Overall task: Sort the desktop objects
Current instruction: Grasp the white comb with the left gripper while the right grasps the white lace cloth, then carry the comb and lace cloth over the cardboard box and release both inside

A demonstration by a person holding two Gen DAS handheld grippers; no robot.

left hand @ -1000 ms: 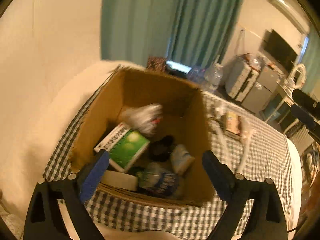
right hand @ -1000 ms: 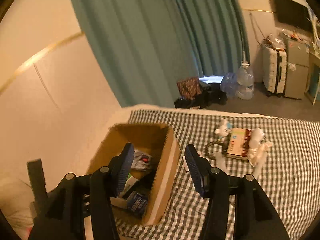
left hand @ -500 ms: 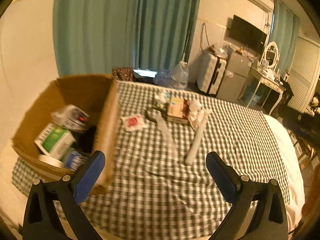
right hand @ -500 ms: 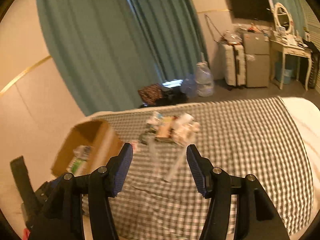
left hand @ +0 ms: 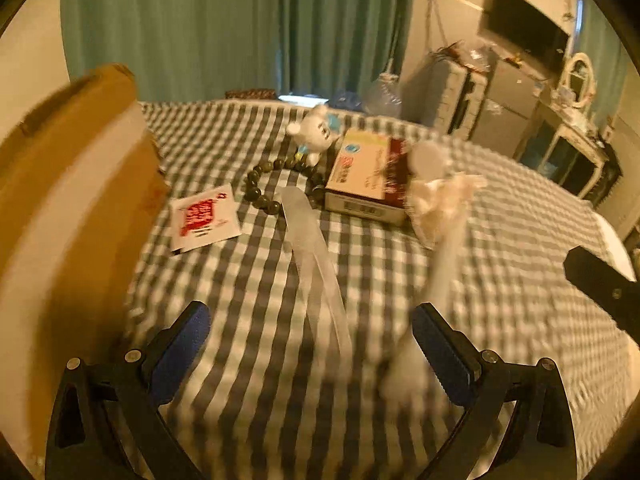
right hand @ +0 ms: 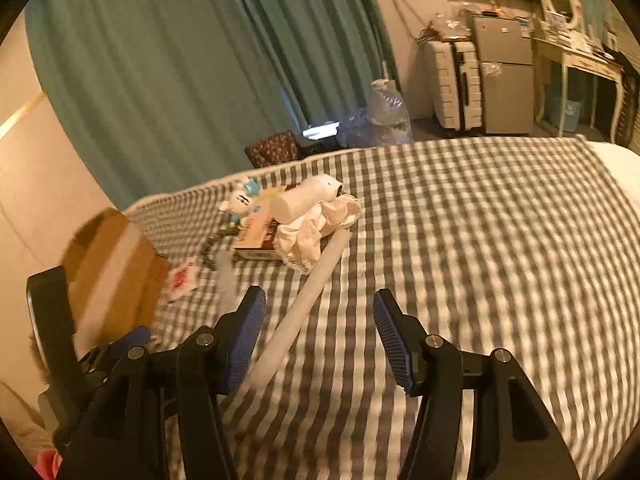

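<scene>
My left gripper (left hand: 310, 334) is open and empty, low over the checked cloth (left hand: 520, 264), with a clear plastic strip (left hand: 316, 264) running between its fingers. A long white tube (left hand: 436, 280) lies by its right finger. Beyond lie a red-and-white sachet (left hand: 204, 218), a bead bracelet (left hand: 272, 184), a white toy figure (left hand: 316, 136), a flat box (left hand: 370, 176) and a crumpled white cloth (left hand: 436, 204). The cardboard box (left hand: 72, 216) stands at the left. My right gripper (right hand: 320, 330) is open and empty; the white tube (right hand: 308, 304) passes beside its left finger.
A white bottle (right hand: 308, 198) rests on the flat box (right hand: 256, 236). Green curtains (right hand: 180, 60), a water jug (right hand: 388, 114), a suitcase (right hand: 454, 84) and a small fridge (right hand: 504, 76) stand beyond the bed. The left gripper's body (right hand: 52, 344) shows at the right wrist view's left edge.
Both grippers have swung right, away from over the cardboard box, and moved closer to the loose objects on the cloth. Both stay open and empty.
</scene>
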